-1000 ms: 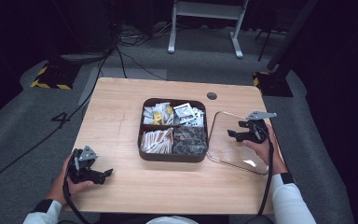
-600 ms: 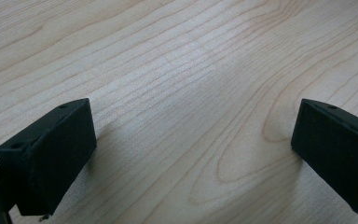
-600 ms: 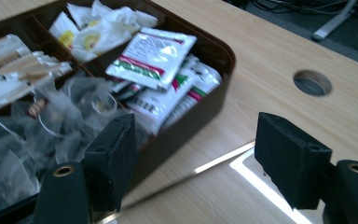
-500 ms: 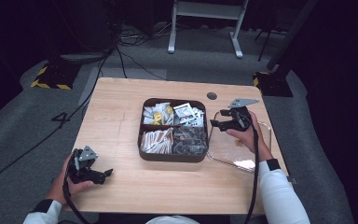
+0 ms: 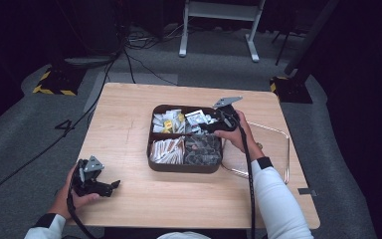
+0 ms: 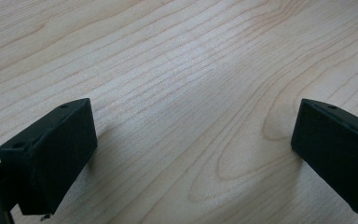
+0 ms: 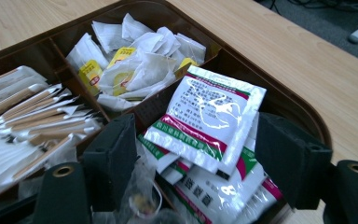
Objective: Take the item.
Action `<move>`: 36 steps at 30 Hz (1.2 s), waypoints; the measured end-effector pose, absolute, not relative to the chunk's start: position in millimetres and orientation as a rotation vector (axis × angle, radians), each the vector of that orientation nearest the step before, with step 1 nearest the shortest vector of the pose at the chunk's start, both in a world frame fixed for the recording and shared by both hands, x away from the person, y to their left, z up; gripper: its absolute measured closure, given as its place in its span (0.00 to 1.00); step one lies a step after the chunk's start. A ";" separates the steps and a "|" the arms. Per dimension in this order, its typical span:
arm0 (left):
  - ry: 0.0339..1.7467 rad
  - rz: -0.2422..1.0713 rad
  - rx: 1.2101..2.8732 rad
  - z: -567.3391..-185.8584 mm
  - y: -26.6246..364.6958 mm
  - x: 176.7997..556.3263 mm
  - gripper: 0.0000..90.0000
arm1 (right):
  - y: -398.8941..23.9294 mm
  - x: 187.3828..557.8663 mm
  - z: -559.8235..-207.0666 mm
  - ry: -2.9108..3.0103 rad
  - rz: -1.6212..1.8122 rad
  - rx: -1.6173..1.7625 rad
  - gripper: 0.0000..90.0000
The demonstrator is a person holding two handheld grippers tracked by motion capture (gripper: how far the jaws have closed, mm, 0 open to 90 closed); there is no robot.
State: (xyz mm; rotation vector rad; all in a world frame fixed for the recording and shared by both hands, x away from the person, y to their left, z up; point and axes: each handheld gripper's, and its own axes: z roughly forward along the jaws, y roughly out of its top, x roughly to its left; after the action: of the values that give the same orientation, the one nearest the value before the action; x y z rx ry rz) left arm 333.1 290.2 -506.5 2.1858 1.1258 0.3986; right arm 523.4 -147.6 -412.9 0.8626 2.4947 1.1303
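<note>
High view, left to right: left gripper rests open and empty on the table, well apart from the tray. Right gripper hovers open over the tray's far-right compartment, jaws straddling the top sachet, directly ahead and tilted.

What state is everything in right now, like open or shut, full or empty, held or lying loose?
Compartment tray: uncovered, all four sections filled.
Clear lid: off, lying flat on the table right of the tray.
White sachets with green and red print: loose in their section, between the right gripper's jaws, not gripped.
Right gripper: open, over the tray.
Left gripper: open, nothing between the jaws, low over the table.
</note>
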 end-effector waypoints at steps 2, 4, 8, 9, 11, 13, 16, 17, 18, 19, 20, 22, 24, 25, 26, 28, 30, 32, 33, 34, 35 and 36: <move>1.126 0.398 2.185 -506.5 290.2 333.1 0.00 | -140.7 528.9 -416.4 2.509 1.114 0.877 0.34; 1.126 0.399 2.186 -506.5 290.2 333.0 0.00 | -133.7 533.6 -420.1 2.510 1.072 0.881 0.33; 1.126 0.399 2.186 -506.5 290.2 333.1 0.00 | -124.8 542.6 -426.8 2.518 1.017 0.914 0.33; 1.126 0.399 2.186 -506.5 290.2 333.1 0.00 | -123.8 545.0 -428.5 2.519 1.008 0.922 0.33; 1.126 0.399 2.186 -506.5 290.2 333.0 0.00 | -123.0 546.8 -429.7 2.520 1.007 0.935 0.33; 1.126 0.399 2.186 -506.5 290.2 333.1 0.00 | -122.2 550.0 -431.8 2.521 1.014 0.950 0.32; 1.126 0.399 2.186 -506.5 290.2 333.1 0.00 | -119.9 553.5 -434.4 2.525 1.000 0.961 0.31; 1.126 0.399 2.186 -506.5 290.2 333.0 0.00 | -118.2 555.4 -436.4 2.528 0.985 0.972 0.30; 1.126 0.399 2.186 -506.5 290.2 333.0 0.00 | -117.5 556.4 -437.5 2.533 0.973 0.973 0.30; 1.126 0.399 2.185 -506.5 290.2 333.0 0.00 | -116.6 557.3 -438.6 2.531 0.962 0.981 0.29; 1.126 0.399 2.186 -506.5 290.2 333.0 0.00 | -115.8 558.3 -439.6 2.533 0.953 0.985 0.28; 1.126 0.399 2.185 -506.5 290.2 333.0 0.00 | -114.4 559.5 -441.0 2.536 0.951 0.996 0.27; 1.126 0.399 2.186 -506.5 290.2 333.0 0.00 | -112.8 560.5 -441.9 2.543 0.938 0.994 0.26; 1.126 0.399 2.186 -506.5 290.2 333.0 0.00 | -112.8 560.5 -441.9 2.543 0.938 0.994 0.26; 1.126 0.399 2.186 -506.5 290.2 333.1 0.00 | -111.5 561.2 -443.1 2.549 0.936 0.996 0.25; 1.126 0.399 2.185 -506.5 290.2 333.0 0.00 | -110.6 561.9 -444.1 2.548 0.930 0.997 0.25; 1.126 0.399 2.186 -506.5 290.2 333.1 0.00 | -110.4 563.0 -443.5 2.550 0.948 1.006 0.25; 1.126 0.399 2.185 -506.5 290.2 333.0 0.00 | -110.0 563.3 -442.0 2.555 0.984 1.012 0.27; 1.126 0.399 2.185 -506.5 290.2 333.0 0.00 | -110.0 563.3 -442.0 2.555 0.984 1.012 0.27; 1.126 0.399 2.186 -506.5 290.2 333.0 0.00 | -108.7 562.1 -440.0 2.563 1.020 1.004 0.29; 1.126 0.399 2.185 -506.5 290.2 333.0 0.00 | -108.4 562.1 -439.4 2.563 1.029 0.999 0.30; 1.126 0.399 2.186 -506.5 290.2 333.0 0.00 | -108.2 561.9 -439.0 2.560 1.039 1.000 0.30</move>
State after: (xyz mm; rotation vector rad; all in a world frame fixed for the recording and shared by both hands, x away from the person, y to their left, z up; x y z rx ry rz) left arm 333.0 290.2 -506.5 2.1855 1.1259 0.3988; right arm 561.9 -108.2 -439.0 1.0004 2.5604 1.0392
